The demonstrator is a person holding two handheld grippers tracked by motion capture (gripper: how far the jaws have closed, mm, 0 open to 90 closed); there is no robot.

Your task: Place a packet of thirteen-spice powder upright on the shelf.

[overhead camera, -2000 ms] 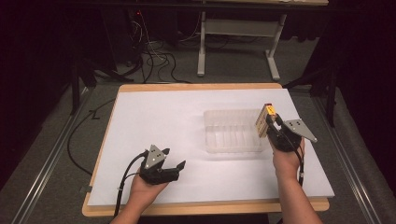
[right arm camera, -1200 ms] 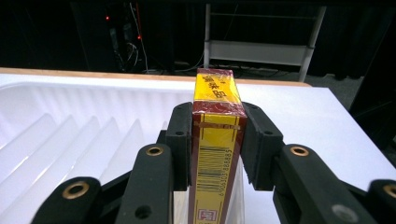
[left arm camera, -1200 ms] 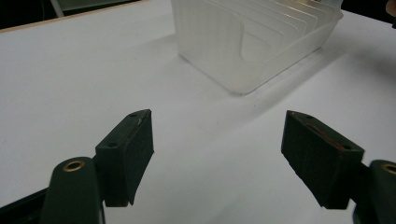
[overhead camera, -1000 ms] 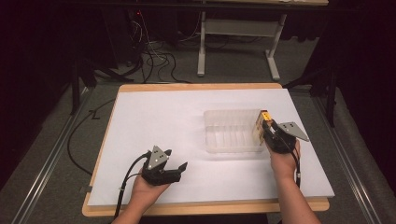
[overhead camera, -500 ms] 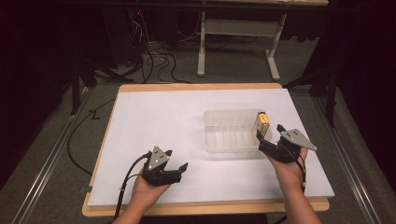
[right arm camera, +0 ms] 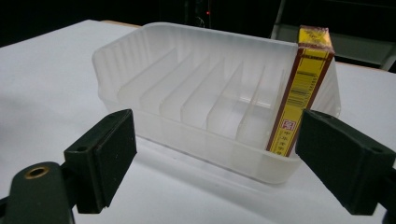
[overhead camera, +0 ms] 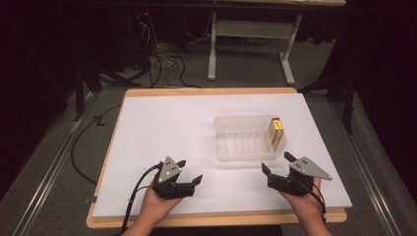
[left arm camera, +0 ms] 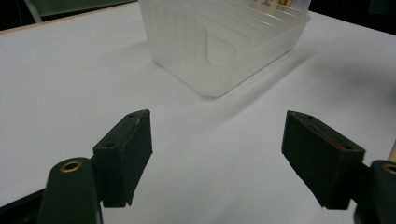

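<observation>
The yellow box (right arm camera: 301, 88), at three o'clock in the clear slotted tray (right arm camera: 154, 121), has print too small to read and its foot blurred behind the tray wall, while the left gripper view cuts the tray off at twelve o'clock, leaving a sliver of the box.

I'm looking down on a wooden bench (overhead camera: 196, 91) covered with a white sheet (overhead camera: 196, 142), standing on grey carpet (overhead camera: 59, 162). At twelve o'clock a white desk frame (overhead camera: 253, 29) stands in dim light; at eleven, black cables (overhead camera: 162, 64) tangle on the floor. Darkness surrounds it all.
</observation>
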